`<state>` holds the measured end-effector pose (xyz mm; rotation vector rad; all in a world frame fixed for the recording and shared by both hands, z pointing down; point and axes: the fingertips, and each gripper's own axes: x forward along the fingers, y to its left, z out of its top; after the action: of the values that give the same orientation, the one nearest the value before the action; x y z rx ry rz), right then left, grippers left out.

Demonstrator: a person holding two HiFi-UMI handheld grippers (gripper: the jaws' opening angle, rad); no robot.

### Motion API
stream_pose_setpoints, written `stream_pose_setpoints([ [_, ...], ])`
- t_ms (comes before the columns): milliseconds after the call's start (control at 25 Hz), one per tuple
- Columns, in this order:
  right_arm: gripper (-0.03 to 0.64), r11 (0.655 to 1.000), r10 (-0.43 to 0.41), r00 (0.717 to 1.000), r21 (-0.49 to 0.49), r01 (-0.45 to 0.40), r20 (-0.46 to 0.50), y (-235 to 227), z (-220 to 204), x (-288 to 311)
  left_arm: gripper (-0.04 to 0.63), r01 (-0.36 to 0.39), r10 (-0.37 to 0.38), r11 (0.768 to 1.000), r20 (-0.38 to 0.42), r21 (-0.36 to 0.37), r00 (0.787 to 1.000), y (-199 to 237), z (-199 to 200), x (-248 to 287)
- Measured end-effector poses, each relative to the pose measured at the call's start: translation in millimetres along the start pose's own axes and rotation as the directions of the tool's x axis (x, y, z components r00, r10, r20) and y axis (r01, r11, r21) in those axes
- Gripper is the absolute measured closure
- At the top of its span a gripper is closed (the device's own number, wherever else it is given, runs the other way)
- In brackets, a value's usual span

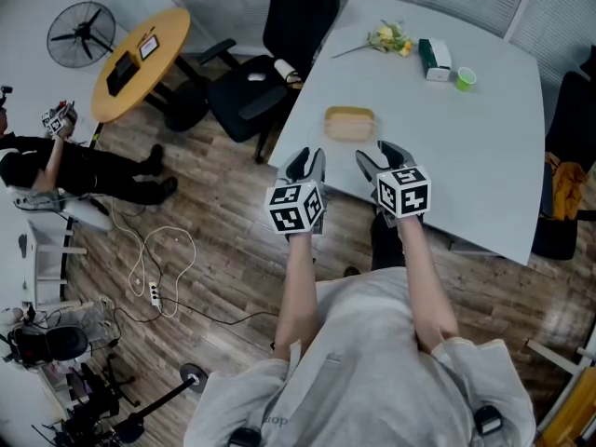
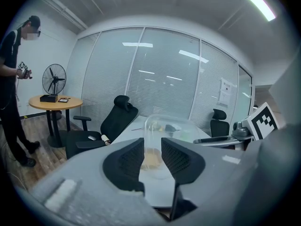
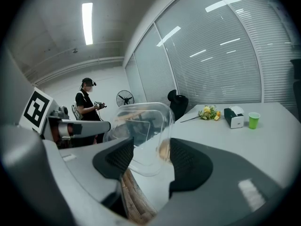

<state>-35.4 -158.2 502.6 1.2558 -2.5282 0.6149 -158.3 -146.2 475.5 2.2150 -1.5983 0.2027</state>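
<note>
A clear plastic box [image 1: 349,123] with something tan inside sits on the white worktop [image 1: 466,166], near its front edge. The left hand-held gripper [image 1: 307,161] hangs just in front of the box with its jaws a little apart and nothing between them. The right hand-held gripper [image 1: 382,156] is beside it, jaws wider apart and empty too, pointing at the box. Far back on the worktop lie yellow flowers [image 1: 391,37], a small green and white box [image 1: 433,59] and a green cup [image 1: 466,79].
</note>
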Motion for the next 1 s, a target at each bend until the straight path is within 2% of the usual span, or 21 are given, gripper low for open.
stream_pose_setpoints([
  [1000, 0.397, 1.000, -0.028, 1.000, -0.004, 0.028, 0.003, -10, 2, -3, 0.480, 0.014, -0.013, 0.999, -0.020, 0.041, 1.000, -7, -1, 9],
])
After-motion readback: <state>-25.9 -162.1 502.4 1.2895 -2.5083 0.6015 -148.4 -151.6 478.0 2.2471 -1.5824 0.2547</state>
